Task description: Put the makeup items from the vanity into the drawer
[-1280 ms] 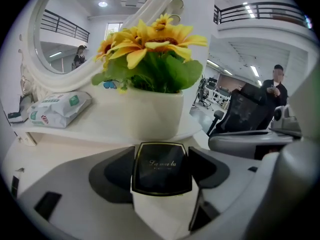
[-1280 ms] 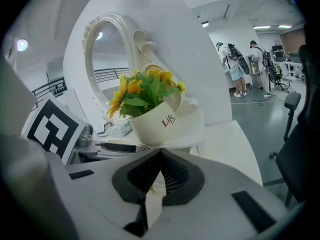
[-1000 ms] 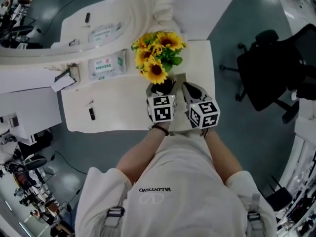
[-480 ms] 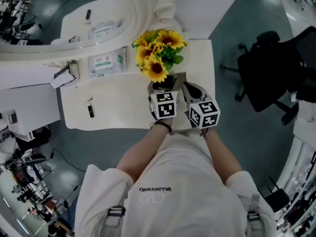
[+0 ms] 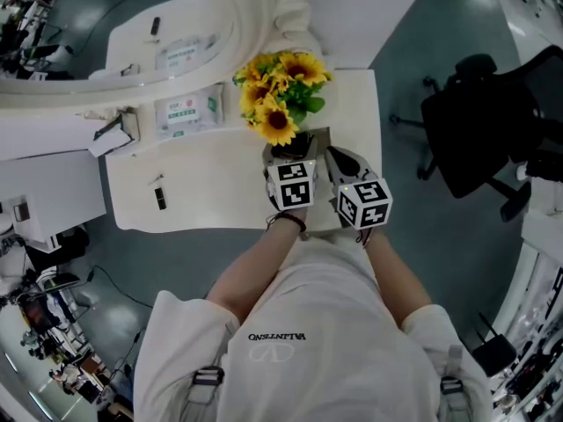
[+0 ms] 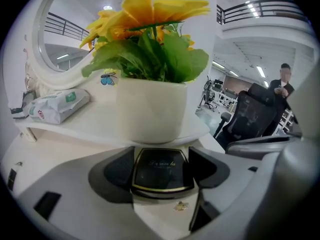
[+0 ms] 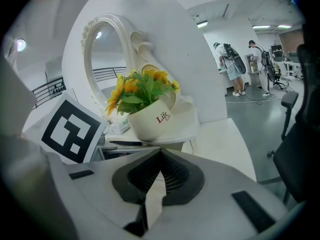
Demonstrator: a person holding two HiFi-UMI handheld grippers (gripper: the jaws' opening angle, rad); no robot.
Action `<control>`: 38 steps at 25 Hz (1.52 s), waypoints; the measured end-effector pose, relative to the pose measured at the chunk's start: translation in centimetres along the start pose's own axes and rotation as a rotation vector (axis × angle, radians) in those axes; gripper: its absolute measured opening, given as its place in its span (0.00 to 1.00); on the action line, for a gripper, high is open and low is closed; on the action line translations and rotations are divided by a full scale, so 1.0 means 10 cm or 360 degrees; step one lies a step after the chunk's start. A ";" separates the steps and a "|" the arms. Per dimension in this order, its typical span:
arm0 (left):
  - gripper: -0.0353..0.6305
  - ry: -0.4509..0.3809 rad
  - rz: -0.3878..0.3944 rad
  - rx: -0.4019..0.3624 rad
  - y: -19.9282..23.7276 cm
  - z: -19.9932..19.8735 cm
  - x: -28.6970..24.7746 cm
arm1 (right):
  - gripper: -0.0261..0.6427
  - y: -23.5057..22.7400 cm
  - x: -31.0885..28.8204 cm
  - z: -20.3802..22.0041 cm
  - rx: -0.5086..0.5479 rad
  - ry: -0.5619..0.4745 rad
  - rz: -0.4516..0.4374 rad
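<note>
My left gripper (image 6: 161, 176) is shut on a black compact with a gold rim (image 6: 161, 168); both pads press its sides. It hovers just in front of the white flower pot (image 6: 152, 111) on the vanity. In the head view the left gripper (image 5: 286, 154) sits below the sunflowers (image 5: 280, 104), with the right gripper (image 5: 339, 159) beside it on the right. The right gripper (image 7: 160, 152) is shut with nothing between its jaws, pointing at the pot (image 7: 152, 119). A drawer (image 5: 318, 141) looks pulled out under the pot's shelf; its inside is hidden.
A pack of wipes (image 5: 186, 111) lies on the shelf left of the flowers, under the oval mirror (image 5: 114, 25). A small black item (image 5: 159, 198) lies on the white vanity top (image 5: 211, 192). A black office chair (image 5: 484, 121) stands to the right. People stand far off (image 7: 231, 66).
The left gripper with the compact has crept a little to the right and toward the pot. The right gripper has stayed where it was.
</note>
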State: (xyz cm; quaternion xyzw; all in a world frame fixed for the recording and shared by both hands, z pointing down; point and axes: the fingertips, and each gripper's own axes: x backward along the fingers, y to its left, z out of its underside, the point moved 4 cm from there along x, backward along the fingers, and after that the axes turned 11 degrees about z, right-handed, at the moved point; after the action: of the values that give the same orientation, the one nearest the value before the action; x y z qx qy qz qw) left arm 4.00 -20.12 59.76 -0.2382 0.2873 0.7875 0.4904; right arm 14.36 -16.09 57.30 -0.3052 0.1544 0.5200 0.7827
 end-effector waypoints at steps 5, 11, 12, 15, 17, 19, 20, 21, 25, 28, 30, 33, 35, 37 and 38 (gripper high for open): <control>0.56 -0.0021 0.0015 -0.0014 -0.01 0.00 0.01 | 0.06 0.02 -0.01 0.01 0.0000 0.0002 0.0001; 0.56 -0.0017 0.0009 -0.0030 0.01 0.02 0.03 | 0.06 0.04 -0.01 0.03 0.0014 0.0011 -0.0001; 0.56 -0.0024 0.0005 -0.0032 0.02 0.01 0.06 | 0.06 0.04 -0.01 0.03 0.0016 0.0010 0.0000; 0.53 -0.0048 0.0000 -0.0057 0.05 0.01 0.19 | 0.06 0.04 0.00 0.00 0.0017 -0.0007 0.0007; 0.46 -0.0046 -0.0014 -0.0076 0.09 0.04 0.31 | 0.06 0.05 0.00 -0.03 0.0015 -0.0023 0.0016; 0.28 -0.0062 -0.0054 -0.0073 0.16 0.09 0.45 | 0.06 0.06 0.01 -0.07 0.0012 -0.0045 0.0029; 0.20 -0.0083 -0.0068 -0.0063 0.21 0.11 0.53 | 0.06 0.07 0.02 -0.09 0.0009 -0.0060 0.0036; 0.13 -0.0110 -0.0072 -0.0051 0.25 0.12 0.61 | 0.06 0.07 0.03 -0.12 0.0005 -0.0077 0.0044; 0.06 -0.0206 -0.0019 -0.0089 0.37 0.12 0.87 | 0.06 0.13 0.05 -0.23 -0.0002 -0.0139 0.0075; 0.06 -0.0302 0.0035 -0.0185 0.43 0.02 1.07 | 0.06 0.17 0.09 -0.31 -0.0016 -0.0186 0.0096; 0.06 -0.0373 0.0064 -0.0275 0.45 -0.09 1.22 | 0.06 0.21 0.13 -0.37 -0.0011 -0.0216 0.0103; 0.06 -0.0527 0.0134 -0.0364 0.48 -0.31 1.49 | 0.06 0.24 0.23 -0.48 0.0021 -0.0281 0.0122; 0.06 -0.0655 0.0185 -0.0403 0.51 -0.47 1.70 | 0.06 0.25 0.34 -0.57 0.0028 -0.0335 0.0142; 0.06 -0.0749 0.0198 -0.0435 0.55 -0.61 1.90 | 0.06 0.26 0.47 -0.69 0.0043 -0.0395 0.0163; 0.06 -0.0787 0.0188 -0.0448 0.58 -0.67 1.99 | 0.06 0.26 0.54 -0.76 0.0056 -0.0429 0.0174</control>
State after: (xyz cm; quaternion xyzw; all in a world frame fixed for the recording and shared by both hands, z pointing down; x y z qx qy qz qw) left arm -8.76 -14.14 43.11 -0.0876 0.0603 0.8810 0.4611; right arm 14.81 -16.34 47.61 -0.2101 0.0735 0.5954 0.7720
